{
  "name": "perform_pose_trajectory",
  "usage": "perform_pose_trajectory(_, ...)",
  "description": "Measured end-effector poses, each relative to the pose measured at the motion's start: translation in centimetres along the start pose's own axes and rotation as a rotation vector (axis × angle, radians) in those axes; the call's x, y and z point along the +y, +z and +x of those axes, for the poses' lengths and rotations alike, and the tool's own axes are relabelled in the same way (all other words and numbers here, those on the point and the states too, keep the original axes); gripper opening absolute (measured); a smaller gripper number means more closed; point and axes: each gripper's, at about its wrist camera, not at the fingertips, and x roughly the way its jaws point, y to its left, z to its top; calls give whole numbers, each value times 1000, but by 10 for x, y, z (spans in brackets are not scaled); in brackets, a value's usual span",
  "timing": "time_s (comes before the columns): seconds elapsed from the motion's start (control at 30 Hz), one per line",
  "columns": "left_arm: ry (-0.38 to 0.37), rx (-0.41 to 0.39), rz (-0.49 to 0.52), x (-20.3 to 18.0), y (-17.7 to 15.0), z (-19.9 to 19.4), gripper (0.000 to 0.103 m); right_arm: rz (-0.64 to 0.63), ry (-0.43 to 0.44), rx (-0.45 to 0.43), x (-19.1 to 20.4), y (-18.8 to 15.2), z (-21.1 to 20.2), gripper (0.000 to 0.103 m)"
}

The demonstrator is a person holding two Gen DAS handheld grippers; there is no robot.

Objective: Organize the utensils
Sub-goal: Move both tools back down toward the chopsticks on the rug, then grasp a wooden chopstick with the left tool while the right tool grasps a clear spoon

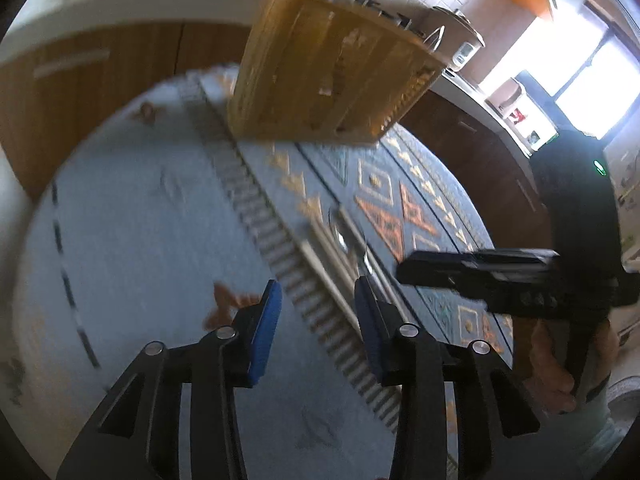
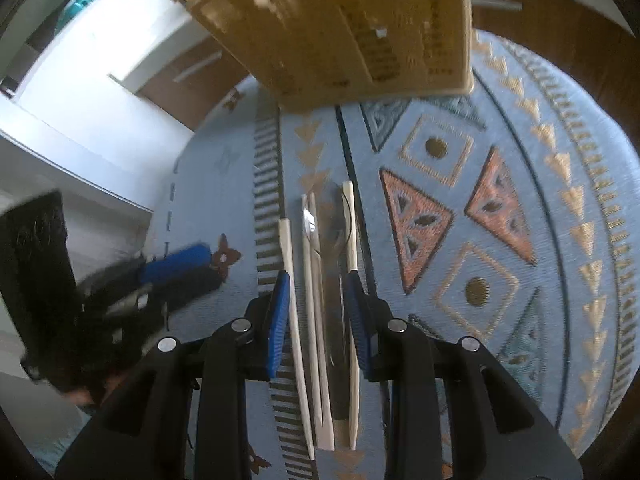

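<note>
Several pale chopsticks and a metal spoon lie side by side on the blue patterned tablecloth. My right gripper hangs over them, blue pads apart. The utensils show in the gap, and neither pad presses on them. A compartmented wooden organizer tray stands at the far side of the table. In the left wrist view my left gripper is open over bare cloth with nothing between its pads. The same utensils lie just ahead of it, with the tray beyond. The right gripper reaches in from the right.
The table is round and its cloth edge curves close on the left. Wooden kitchen cabinets and a white counter stand behind. A person's hand holds the right gripper. The left gripper sits left of the utensils.
</note>
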Motion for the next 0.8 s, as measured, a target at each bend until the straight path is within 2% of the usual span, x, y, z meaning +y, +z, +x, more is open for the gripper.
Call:
perform_pose_trajectory(0.17, -2, 19, -10, 2, -16, 5, 36, 4, -13, 28, 5, 5, 13, 26)
perform_pose_trajectory(0.27, -10, 21, -18, 5, -19, 5, 36, -26, -71, 35, 9, 8, 22, 26)
perform_pose_trajectory(0.4, -21, 30, -20, 2, -20, 3, 36, -37, -90, 70, 13, 14, 40, 26)
perform_pose_trajectory(0.7, -26, 35, 1, 0, -24, 5, 36, -113, -192, 42, 36, 16, 48, 26)
perform_pose_trajectory(0.8, -36, 43, -4, 1, -24, 9, 36, -151, -244, 72, 40, 16, 53, 26)
